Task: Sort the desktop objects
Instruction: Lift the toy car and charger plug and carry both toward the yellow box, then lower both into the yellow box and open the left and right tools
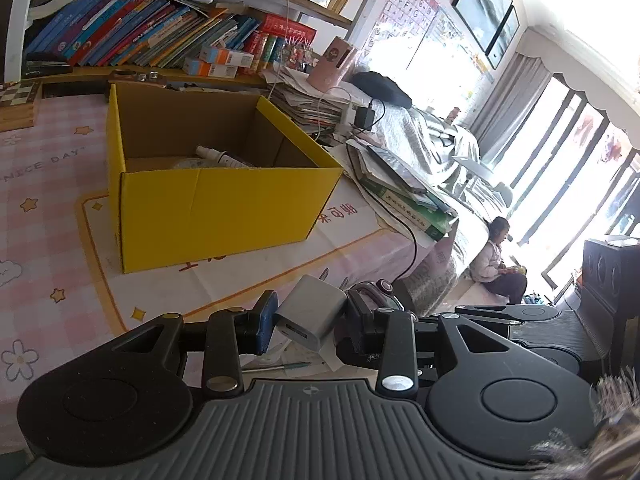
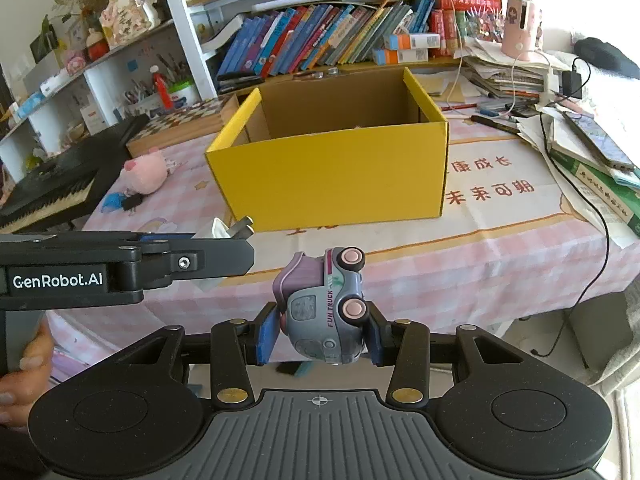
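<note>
Carrying two light, rigid plastics toward the yellow box [image 2: 332, 168] at 12 o'clock: left tool [image 1: 310, 322] clamped across the slick charger [image 1: 310, 316], right tool [image 2: 324, 330] clamped on the toy truck [image 2: 326, 308] flanks.

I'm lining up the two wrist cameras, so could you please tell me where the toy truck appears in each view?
Left wrist view: only a purple sliver of the toy truck shows at lower centre, behind the white charger held by the left gripper.
Right wrist view: the toy truck sits at lower centre, clamped in the right gripper.
Shared landmark: the yellow box on the desk.
</note>
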Demonstrator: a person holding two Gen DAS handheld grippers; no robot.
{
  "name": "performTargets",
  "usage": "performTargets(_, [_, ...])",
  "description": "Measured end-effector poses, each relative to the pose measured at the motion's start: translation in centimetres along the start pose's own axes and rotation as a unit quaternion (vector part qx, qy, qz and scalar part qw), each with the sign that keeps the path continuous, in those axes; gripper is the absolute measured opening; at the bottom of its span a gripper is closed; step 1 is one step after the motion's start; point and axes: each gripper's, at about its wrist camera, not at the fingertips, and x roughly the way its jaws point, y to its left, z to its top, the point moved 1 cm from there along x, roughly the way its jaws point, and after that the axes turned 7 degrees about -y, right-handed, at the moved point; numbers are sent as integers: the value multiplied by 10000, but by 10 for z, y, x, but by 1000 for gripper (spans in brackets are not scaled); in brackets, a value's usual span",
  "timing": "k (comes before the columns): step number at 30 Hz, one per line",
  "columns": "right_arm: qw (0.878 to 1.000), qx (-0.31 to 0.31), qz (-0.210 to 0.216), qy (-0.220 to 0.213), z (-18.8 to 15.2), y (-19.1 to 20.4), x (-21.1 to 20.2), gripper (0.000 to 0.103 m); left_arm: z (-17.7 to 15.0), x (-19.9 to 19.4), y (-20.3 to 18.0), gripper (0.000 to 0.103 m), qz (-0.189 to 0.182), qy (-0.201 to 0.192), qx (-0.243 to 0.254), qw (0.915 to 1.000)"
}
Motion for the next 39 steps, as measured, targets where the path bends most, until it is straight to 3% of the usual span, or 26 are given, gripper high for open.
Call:
performTargets(15, [9989, -24, 429, -211, 28, -32, 11, 43, 30, 18, -14, 34, 368, -375, 57, 9986])
performTargets(31, [9912, -480, 761, -975, 101, -47, 32, 43, 85, 38, -6, 34, 918, -1067, 239, 9898])
performTargets(39, [9866, -1007, 761, -1033, 137, -51, 71, 43, 109, 70, 13, 34, 1274, -1015, 436, 9857])
